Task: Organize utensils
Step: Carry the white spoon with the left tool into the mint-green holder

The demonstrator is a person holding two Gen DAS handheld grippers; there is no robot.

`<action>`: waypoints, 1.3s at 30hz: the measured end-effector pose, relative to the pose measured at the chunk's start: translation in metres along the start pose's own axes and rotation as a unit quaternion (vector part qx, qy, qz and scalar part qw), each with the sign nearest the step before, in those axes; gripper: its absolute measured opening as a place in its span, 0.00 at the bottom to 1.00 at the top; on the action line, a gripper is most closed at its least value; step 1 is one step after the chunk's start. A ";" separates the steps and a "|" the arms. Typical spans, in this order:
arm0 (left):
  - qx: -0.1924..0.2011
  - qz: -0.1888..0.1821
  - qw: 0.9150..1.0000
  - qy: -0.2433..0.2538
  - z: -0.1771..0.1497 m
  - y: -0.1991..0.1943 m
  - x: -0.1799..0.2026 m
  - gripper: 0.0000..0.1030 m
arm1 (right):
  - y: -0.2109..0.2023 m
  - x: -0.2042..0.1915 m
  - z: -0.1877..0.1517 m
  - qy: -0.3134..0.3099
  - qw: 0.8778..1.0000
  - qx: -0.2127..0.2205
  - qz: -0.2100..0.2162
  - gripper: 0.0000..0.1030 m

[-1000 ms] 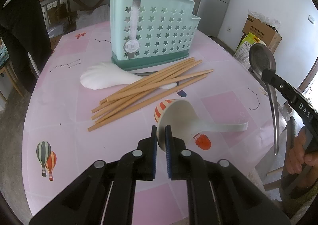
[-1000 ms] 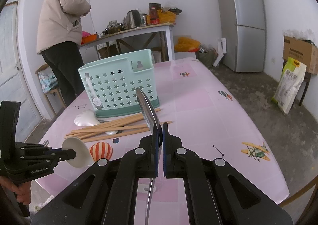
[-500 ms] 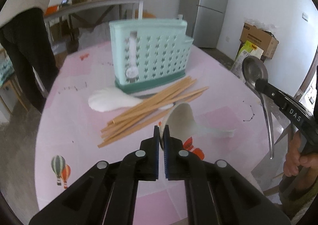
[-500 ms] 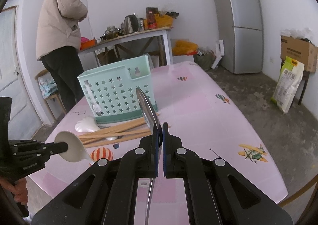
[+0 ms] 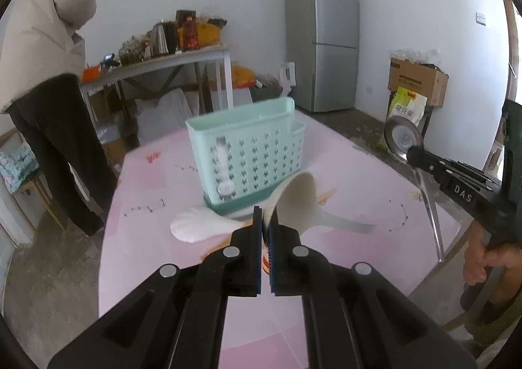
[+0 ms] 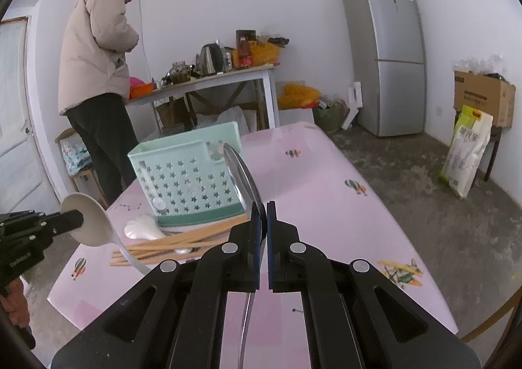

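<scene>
Since a second ago the left tool [image 5: 266,222] has risen off the table [image 5: 342,170], carrying the white ladle [image 5: 295,204] up with it; the chopsticks [image 6: 182,243] that filled its view have dropped almost out of sight beneath it, and the mint caddy [image 5: 248,157] now sits straight ahead of its tips. The right tool [image 6: 263,215] has hardly shifted.

The left tool is pinched nearly closed on the rim of the ladle's bowl, with the handle sticking out to the tool's right and sagging downward. That grip is thin and off balance: the handle's weight could twist the bowl between the pads and let it slip. The trailing handle could also catch the caddy's wall on the way in, since the bowl leads.

The right tool is clamped tight on the steel spoon [image 6: 243,180], holding it near the neck, bowl upright ahead of the tips and handle hanging below. The two tools are close enough that a swing could knock ladle against spoon.

Both tools point forward and somewhat downward toward the caddy. A white rice paddle [image 5: 199,227] lies on the table, ahead and left of the left tool.
</scene>
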State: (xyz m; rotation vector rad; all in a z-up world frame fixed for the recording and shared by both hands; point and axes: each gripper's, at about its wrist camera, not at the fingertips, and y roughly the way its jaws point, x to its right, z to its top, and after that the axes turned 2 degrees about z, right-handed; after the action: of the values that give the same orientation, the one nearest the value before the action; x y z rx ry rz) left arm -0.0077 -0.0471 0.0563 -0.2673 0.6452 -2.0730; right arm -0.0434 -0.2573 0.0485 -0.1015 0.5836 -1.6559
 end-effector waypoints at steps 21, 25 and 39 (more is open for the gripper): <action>0.126 0.141 0.981 0.041 0.069 -0.037 -0.033 0.03 | -0.002 0.009 0.004 -0.001 1.000 0.012 0.020 0.02; 0.138 0.189 0.969 0.079 0.078 -0.033 -0.036 0.03 | -0.003 0.010 0.002 0.002 1.000 0.013 0.023 0.02; 0.109 0.311 0.923 0.198 0.084 0.025 -0.034 0.03 | 0.009 0.018 -0.002 0.011 1.000 -0.005 0.026 0.02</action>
State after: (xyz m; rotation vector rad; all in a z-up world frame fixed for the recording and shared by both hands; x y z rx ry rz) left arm 0.0649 -0.0585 0.1147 0.4500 0.6249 -1.5576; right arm -0.0393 -0.2741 0.0381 -0.0743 0.6056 -1.6051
